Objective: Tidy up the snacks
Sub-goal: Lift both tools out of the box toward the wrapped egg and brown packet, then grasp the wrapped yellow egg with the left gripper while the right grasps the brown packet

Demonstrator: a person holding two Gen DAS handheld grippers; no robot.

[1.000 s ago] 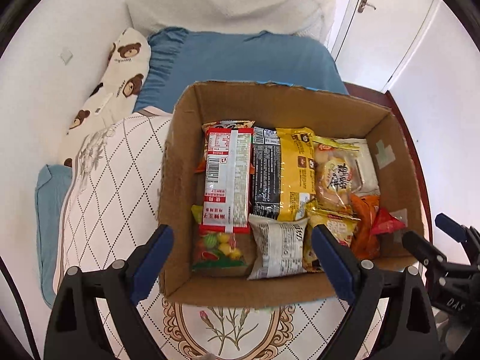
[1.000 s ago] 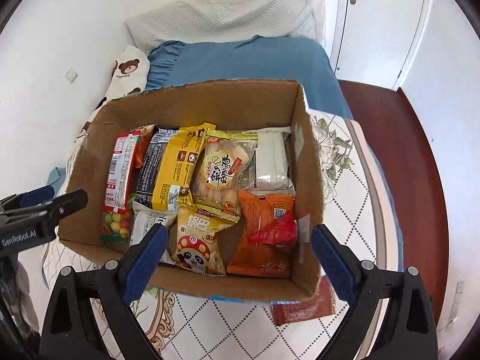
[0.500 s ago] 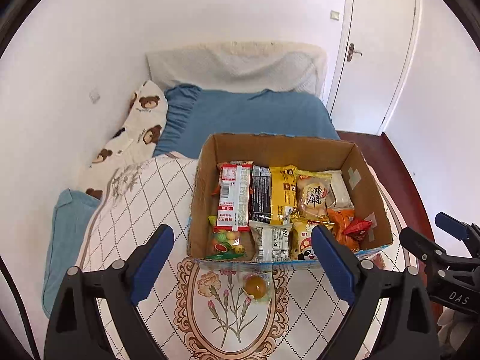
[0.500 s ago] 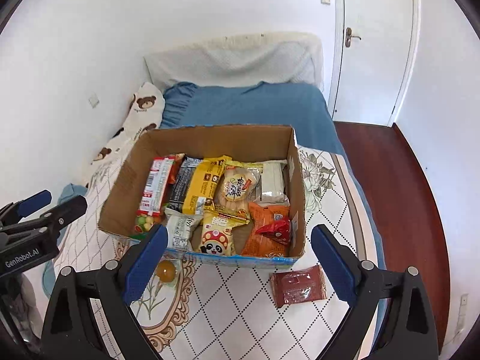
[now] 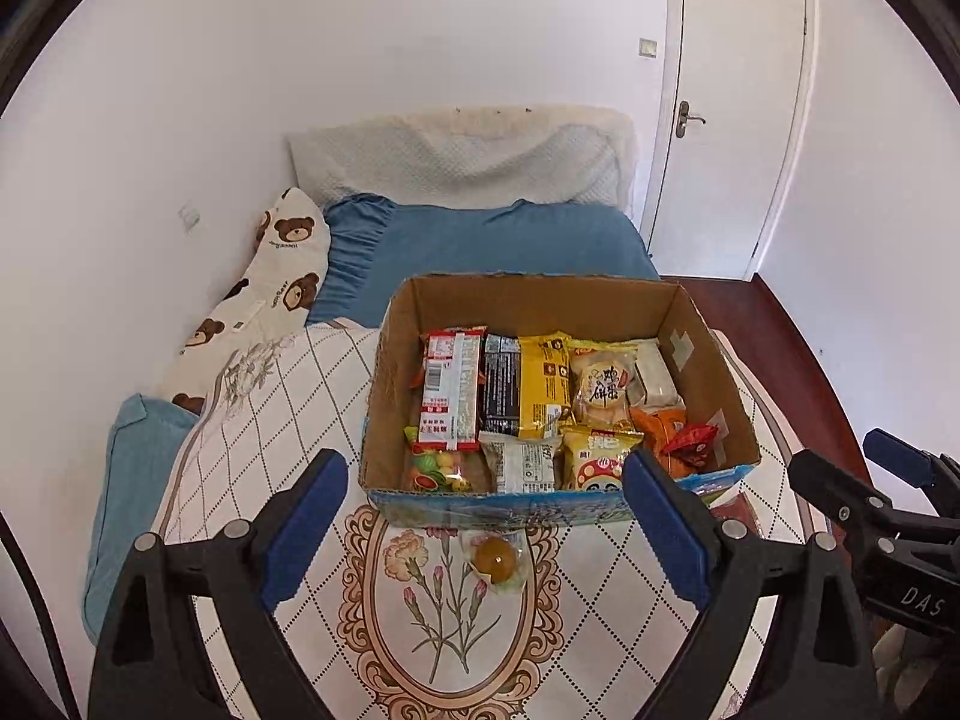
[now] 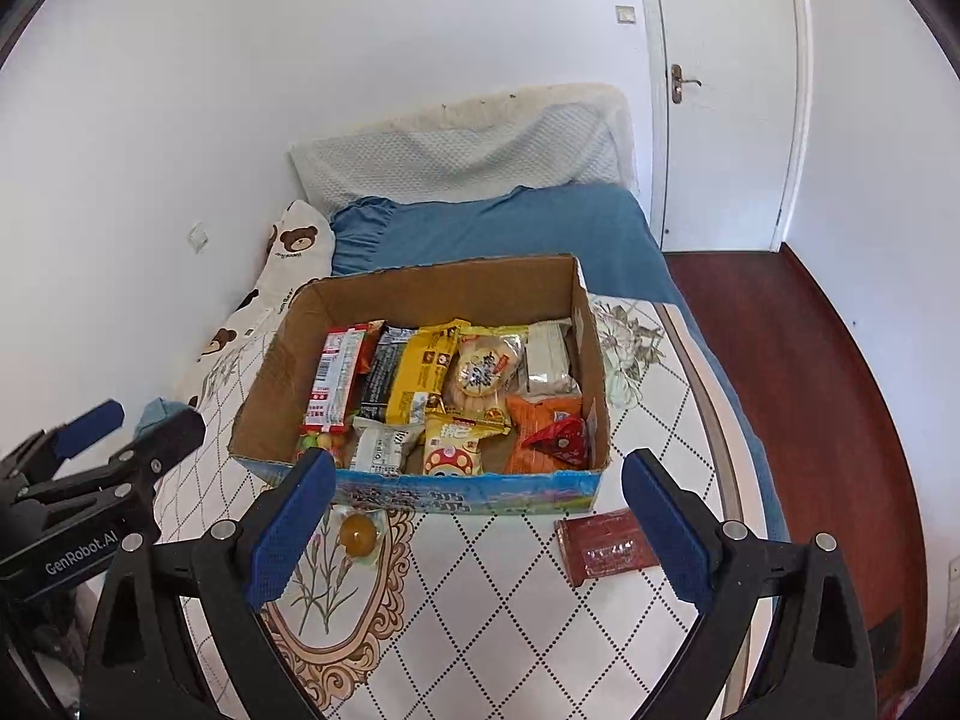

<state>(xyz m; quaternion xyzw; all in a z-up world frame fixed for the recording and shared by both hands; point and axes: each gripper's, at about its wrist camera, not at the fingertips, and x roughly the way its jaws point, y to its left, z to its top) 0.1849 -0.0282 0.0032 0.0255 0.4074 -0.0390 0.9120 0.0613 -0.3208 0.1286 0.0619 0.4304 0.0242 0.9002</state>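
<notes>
Both my left claw [image 5: 483,531] and right claw [image 6: 477,531] gape wide, holding nothing. The box [image 6: 456,495] sits packed on the bed; a wrapped jelly cup [image 5: 497,558] and dark red packet [image 6: 606,546] lie outside. I judge the slick jelly wrapper could slip.

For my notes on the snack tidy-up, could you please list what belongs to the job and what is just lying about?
Job: box of snacks; jelly cup and red packet, both outside it.

Lying about: bear pillow, blue pillow, quilt.
</notes>
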